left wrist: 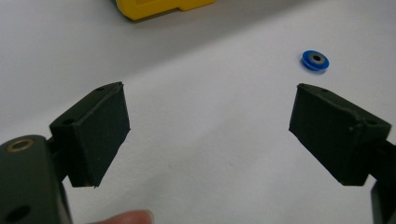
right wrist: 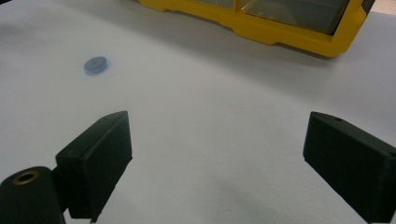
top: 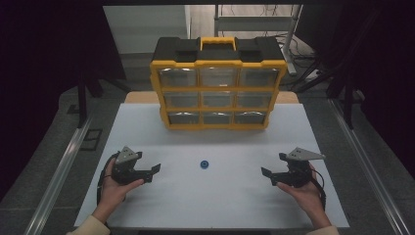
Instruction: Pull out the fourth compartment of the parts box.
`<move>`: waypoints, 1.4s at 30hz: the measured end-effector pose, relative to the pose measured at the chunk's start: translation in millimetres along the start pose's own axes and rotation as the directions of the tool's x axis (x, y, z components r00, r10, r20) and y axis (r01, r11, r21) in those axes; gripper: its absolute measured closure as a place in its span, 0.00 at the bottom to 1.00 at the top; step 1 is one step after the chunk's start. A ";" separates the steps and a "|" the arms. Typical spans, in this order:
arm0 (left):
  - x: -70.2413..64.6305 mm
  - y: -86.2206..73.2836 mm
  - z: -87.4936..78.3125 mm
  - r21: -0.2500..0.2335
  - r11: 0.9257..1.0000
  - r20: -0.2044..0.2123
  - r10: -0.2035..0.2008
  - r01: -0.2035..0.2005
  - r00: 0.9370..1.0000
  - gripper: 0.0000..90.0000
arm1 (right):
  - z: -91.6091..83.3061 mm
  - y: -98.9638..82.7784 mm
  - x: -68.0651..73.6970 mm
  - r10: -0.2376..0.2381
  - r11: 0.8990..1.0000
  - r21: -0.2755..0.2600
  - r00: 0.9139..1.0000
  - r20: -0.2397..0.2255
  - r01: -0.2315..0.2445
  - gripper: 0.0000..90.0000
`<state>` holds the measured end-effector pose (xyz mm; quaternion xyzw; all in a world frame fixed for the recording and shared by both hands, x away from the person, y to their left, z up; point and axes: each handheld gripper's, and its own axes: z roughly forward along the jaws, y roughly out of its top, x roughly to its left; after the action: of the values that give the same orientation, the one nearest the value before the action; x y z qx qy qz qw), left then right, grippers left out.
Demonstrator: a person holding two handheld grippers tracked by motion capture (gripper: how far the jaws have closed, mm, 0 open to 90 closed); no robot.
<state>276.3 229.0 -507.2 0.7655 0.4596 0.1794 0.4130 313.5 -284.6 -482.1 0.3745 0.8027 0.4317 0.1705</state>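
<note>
Your left gripper (top: 152, 172) sits low at table's (top: 147, 127) left, jaws spread wide, nothing betw them. Right gripper (top: 267, 176) mirrors it, also gaping, empty. Blue ring (top: 204, 164) lies flat midway betw both, apart from each, near side of yellow organizer (top: 218, 83).

We hold the left gripper (top: 152, 172) in our left hand (top: 113, 188), jaws wide apart with nothing between them. Our right hand (top: 307, 190) holds the right gripper (top: 267, 176) likewise, jaws spread. Both grippers point inward, toward each other.
</note>
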 end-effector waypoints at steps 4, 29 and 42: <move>-1.2 -0.3 0.0 0.001 1.000 -0.006 0.008 -0.008 1.000 0.14 | 0.8 -0.1 0.0 0.000 1.000 0.002 1.000 -0.004 0.000 0.10; -5.7 0.9 -3.8 -0.031 0.998 -0.036 0.062 -0.063 0.997 0.16 | -4.2 -8.5 -1.0 0.047 0.999 -0.005 0.997 0.054 -0.047 0.11; -12.5 3.5 -3.3 -0.026 0.993 -0.091 0.116 -0.119 0.989 0.16 | -2.0 -9.8 -0.9 0.036 0.999 0.007 0.998 0.056 -0.037 0.12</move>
<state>269.7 219.1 -501.1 0.7760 0.4288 0.2444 0.3927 308.4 -289.8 -489.0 0.4017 0.7924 0.4209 0.1834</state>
